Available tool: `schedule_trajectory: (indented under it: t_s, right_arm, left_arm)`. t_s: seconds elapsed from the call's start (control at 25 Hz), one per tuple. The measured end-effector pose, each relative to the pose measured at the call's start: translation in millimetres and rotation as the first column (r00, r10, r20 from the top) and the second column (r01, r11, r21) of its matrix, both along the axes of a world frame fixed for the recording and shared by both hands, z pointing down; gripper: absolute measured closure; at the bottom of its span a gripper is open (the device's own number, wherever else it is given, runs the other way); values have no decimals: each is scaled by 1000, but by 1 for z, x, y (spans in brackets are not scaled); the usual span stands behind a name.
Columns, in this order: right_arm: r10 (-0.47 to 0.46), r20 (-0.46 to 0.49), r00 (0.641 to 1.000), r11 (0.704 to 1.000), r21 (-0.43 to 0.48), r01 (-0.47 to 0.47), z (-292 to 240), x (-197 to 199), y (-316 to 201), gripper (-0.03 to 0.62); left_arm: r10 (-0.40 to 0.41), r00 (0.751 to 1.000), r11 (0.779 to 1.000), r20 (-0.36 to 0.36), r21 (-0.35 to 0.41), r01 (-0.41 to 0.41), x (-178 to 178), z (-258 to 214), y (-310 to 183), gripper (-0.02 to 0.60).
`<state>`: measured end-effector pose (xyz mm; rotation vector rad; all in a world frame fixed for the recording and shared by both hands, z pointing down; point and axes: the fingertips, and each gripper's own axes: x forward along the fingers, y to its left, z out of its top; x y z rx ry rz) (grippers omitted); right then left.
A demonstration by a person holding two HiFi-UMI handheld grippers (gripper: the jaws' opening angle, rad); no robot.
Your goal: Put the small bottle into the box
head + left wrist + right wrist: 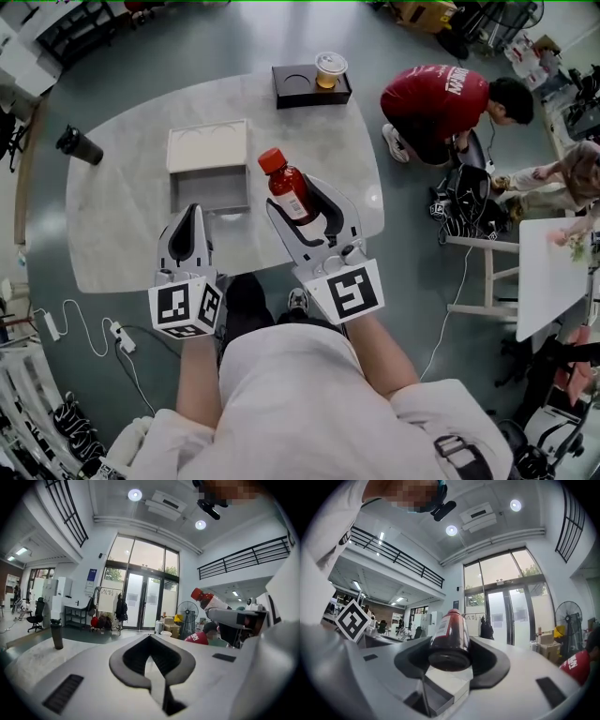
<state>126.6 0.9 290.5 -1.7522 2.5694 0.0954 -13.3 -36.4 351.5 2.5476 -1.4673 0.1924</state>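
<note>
Nearest are the person's forearms, each ending in a marker cube. The left gripper (pixel 193 214) is at the near left over the marble table (pixel 122 216). Its jaws are pressed together with nothing between them, and through their gap its own view shows only bare tabletop.

To its right, the right gripper (pixel 294 199) is clenched around the small bottle (pixel 288 192). The bottle has a red cap, dark red contents and a white label. The jaws grip its lower body from both sides. It lies tilted, with its base toward the person and its cap pointing far and slightly left. It is clear of the table, because the right gripper view shows the box below and beyond it.

Just beyond the left gripper, and just left of the bottle's cap, the white box (pixel 209 192) lies open. Its empty compartment is on the near side and its lid is folded out on the far side. Nothing is inside it.

Further off, a dark tumbler (pixel 78 144) stands at the table's left edge. A black tray (pixel 291 92) holding a lidded cup (pixel 330 67) sits at the far edge. On the floor to the right, a person in a red shirt (pixel 441 98) crouches.

As I judge it, the pick-up is done and the placing is not. The bottle has yet to be brought left over the empty compartment, lowered in and released.
</note>
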Motion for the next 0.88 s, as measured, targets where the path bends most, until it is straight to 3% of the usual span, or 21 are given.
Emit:
schedule_trajectory:
  t_s: [0.36,0.6,0.88]
  right_arm:
    - [-43,-34,998,980,-197,35,66,-44,-63,362]
    - [-51,-46,998,919,-393,29,127,-73,-90,362]
    - [-47,-57,997,865,-501,13,174,-93,-107,362]
  left_arm:
    - [34,999,993,15,-114,-32,-32,52,-61,560]
    - [69,997,979,16,-196,-65,-52,92,-88,560]
    - [95,995,959,21,-271,-86,-72,127,-113,560]
